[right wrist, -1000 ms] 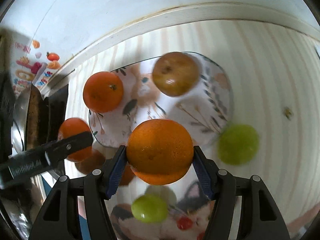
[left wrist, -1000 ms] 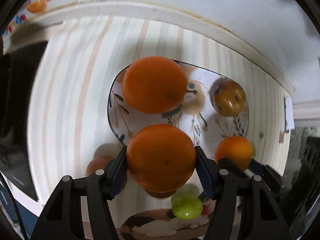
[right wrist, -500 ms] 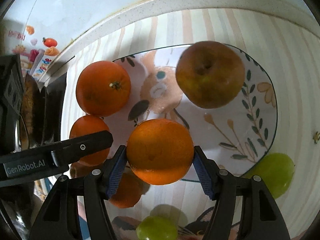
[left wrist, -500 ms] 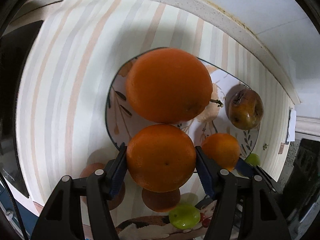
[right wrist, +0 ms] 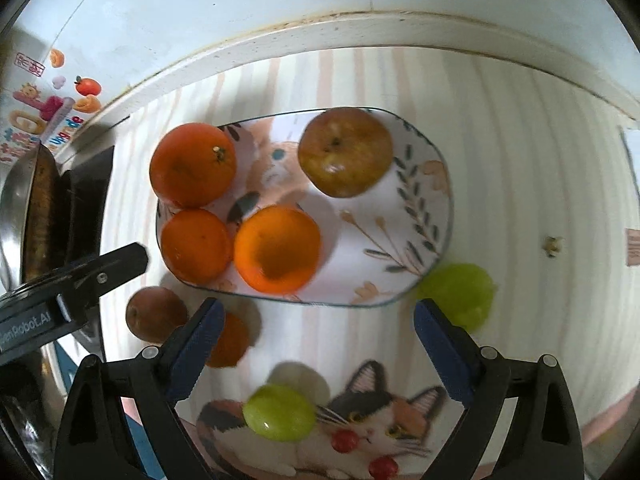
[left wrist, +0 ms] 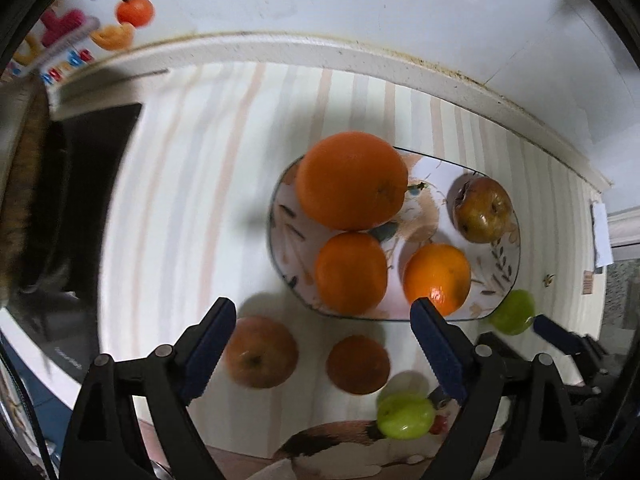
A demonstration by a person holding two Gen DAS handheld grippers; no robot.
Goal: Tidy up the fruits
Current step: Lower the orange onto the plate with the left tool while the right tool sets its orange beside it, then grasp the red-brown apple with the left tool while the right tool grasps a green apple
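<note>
Roughly half done, judging by the layout. The plate (right wrist: 434,184) holds four fruits: large orange (right wrist: 193,164) at its far-left corner, second orange (right wrist: 196,246) at the near-left edge, third orange (right wrist: 277,255) just beside it near the plate's near edge, and a brownish apple (right wrist: 345,152) at the far side, apart from the oranges. The right half of the plate is bare.

Left to sort, all loose on the desk (right wrist: 520,160) between the plate and the desk's near edge:
- reddish apple (left wrist: 262,352), just off the plate's near-left corner
- small orange (left wrist: 358,364), beside that apple
- green fruit (left wrist: 405,416), lying on the cat-print mat (right wrist: 380,412) at the desk's near edge
- second green fruit (right wrist: 458,294), touching or just beside the plate's near-right corner; cannot tell which

Left hand-held gripper (left wrist: 322,354): jaws wide, nothing between them, above the loose apple and small orange. Right hand-held gripper (right wrist: 316,354): also wide and empty, hanging over the mat just short of the plate's near edge.

Stove and pan sit at the desk's left edge, not part of the task.

Four loose fruits to go; likely next picks are the pieces nearest each gripper.
</note>
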